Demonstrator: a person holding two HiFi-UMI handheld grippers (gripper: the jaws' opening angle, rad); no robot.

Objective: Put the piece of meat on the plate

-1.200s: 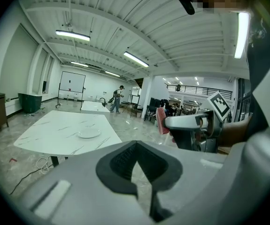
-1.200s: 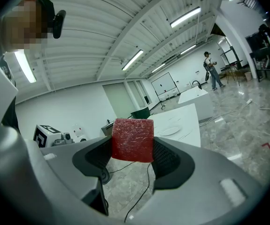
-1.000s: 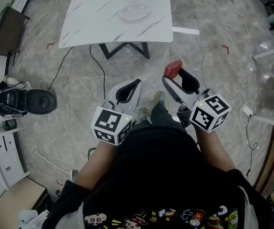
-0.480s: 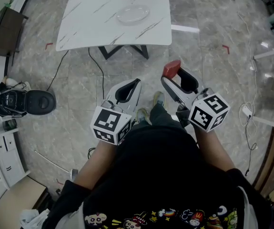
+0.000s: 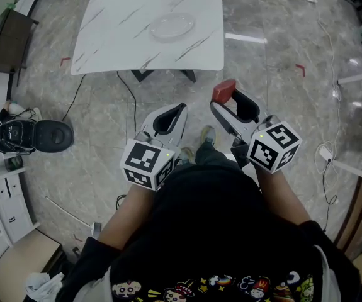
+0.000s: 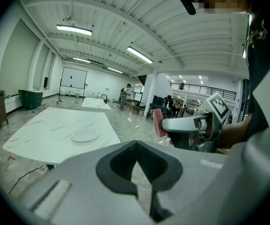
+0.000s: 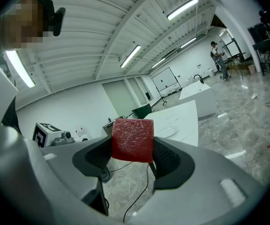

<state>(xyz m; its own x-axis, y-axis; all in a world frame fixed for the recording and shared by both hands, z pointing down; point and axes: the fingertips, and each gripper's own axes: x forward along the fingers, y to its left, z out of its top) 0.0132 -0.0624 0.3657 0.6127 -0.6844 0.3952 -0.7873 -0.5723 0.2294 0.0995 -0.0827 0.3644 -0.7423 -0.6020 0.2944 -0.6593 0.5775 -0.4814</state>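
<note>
A red piece of meat (image 7: 132, 140) sits clamped between the jaws of my right gripper (image 5: 226, 99); from the head view the meat (image 5: 223, 90) sticks out past the jaw tips, above the floor. My left gripper (image 5: 168, 119) is shut with nothing in it and is held close to my body; its own view shows the jaw tips (image 6: 135, 172) together. A clear glass plate (image 5: 172, 26) rests on the white marble table (image 5: 118, 36) ahead, well beyond both grippers. The left gripper view also catches the plate (image 6: 85, 136) and the meat (image 6: 158, 123).
Black cables (image 5: 129, 93) trail over the grey floor below the table's dark legs (image 5: 162, 75). A black round device (image 5: 53, 134) sits on the floor at left, beside a white cabinet (image 5: 1, 203). White frames (image 5: 357, 162) stand at the right.
The table and plate have shifted slightly lower and closer in the head view. Both grippers keep their pose, the meat still held.
</note>
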